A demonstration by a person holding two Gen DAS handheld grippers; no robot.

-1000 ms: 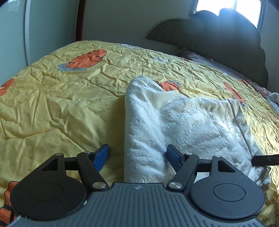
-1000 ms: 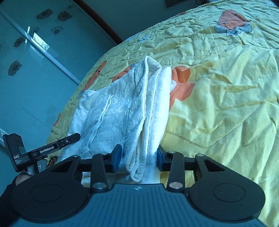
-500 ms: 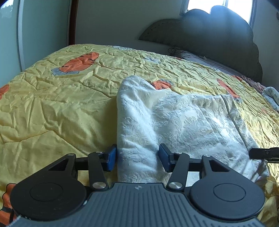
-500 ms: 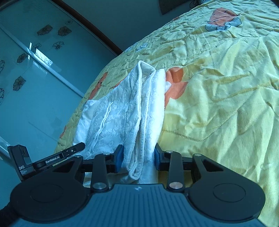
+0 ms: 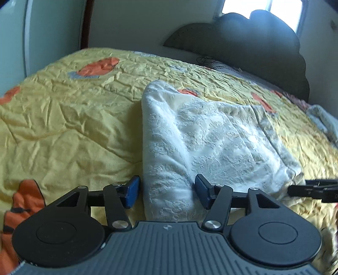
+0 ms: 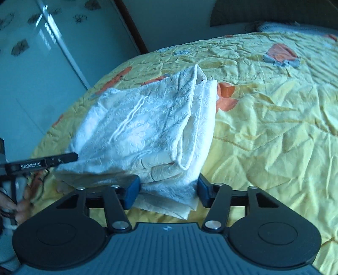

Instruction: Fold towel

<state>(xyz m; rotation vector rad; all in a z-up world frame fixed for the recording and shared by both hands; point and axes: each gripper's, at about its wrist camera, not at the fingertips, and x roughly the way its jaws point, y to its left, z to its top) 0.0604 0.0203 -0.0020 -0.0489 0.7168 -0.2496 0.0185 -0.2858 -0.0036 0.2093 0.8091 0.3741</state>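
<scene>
White and embossed, the folded towel lies on the bed's yellow quilt with orange carrot prints, its near end between the blue pads of both tools. The left tool has narrowed from its wider spread a second ago and just eased back a little; its pads stand clear of the cloth, released. The right tool, which pinched the towel's bunched edge half a second ago, has just been opening, and the layered corner now sits loose between its parted pads. The towel's fold looks flatter and broader than before. A dark scalloped headboard stands under a bright window, and a glass wardrobe door with flower motifs flanks the bed.
</scene>
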